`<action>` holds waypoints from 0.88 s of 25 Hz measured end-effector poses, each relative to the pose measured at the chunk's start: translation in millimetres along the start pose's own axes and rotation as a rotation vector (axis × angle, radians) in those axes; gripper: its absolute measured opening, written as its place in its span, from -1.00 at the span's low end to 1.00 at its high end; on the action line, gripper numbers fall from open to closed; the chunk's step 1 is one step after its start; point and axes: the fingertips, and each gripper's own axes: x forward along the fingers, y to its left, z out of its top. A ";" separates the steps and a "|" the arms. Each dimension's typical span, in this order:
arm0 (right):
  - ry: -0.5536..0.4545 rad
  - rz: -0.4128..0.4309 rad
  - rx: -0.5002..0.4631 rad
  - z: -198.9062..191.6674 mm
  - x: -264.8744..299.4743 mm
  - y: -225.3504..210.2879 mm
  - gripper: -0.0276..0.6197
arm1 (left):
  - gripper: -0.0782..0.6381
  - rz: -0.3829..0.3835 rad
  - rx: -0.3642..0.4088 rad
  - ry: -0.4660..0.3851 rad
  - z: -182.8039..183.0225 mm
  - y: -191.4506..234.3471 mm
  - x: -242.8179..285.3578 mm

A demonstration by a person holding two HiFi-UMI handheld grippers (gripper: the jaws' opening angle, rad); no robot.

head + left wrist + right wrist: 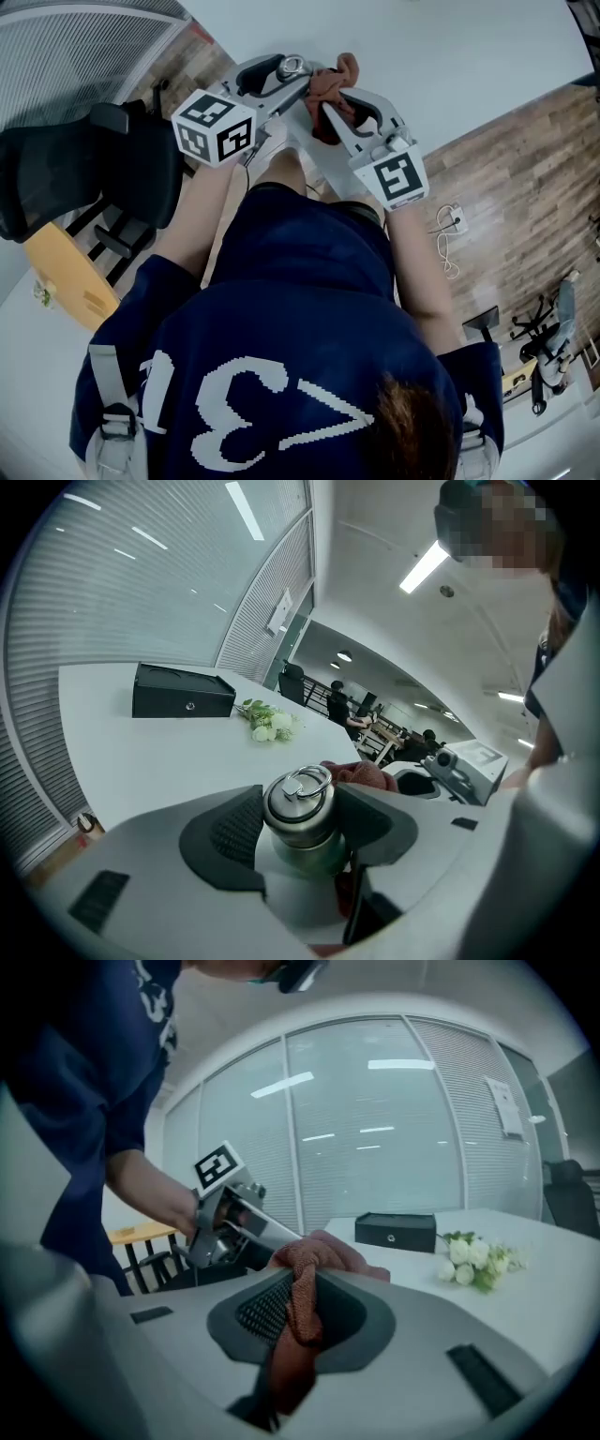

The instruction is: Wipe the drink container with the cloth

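Observation:
A steel drink container [300, 813] with a ring lid sits upright between the pads of my left gripper [300, 829], which is shut on it and holds it above the white table [141, 757]. In the head view the container [292, 67] shows at the left gripper's [289, 77] tip. A rust-red cloth [302, 1307] hangs pinched between the jaws of my right gripper [302, 1314], bunched up above them. From the head view, the cloth [330, 86] lies right beside the container, with the right gripper [334, 105] just behind it. Whether cloth and container touch I cannot tell.
On the table lie a black box [183, 691] and a bunch of white flowers [270, 722]. A black office chair [84, 169] and a yellow wooden piece [70, 272] stand to the left of the person. A power strip [453, 220] lies on the wooden floor.

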 end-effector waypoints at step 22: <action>0.378 -0.206 0.030 -109.0 -54.4 -55.2 -0.70 | -0.08 -0.022 0.087 0.002 -3.2 -16.0 -2.0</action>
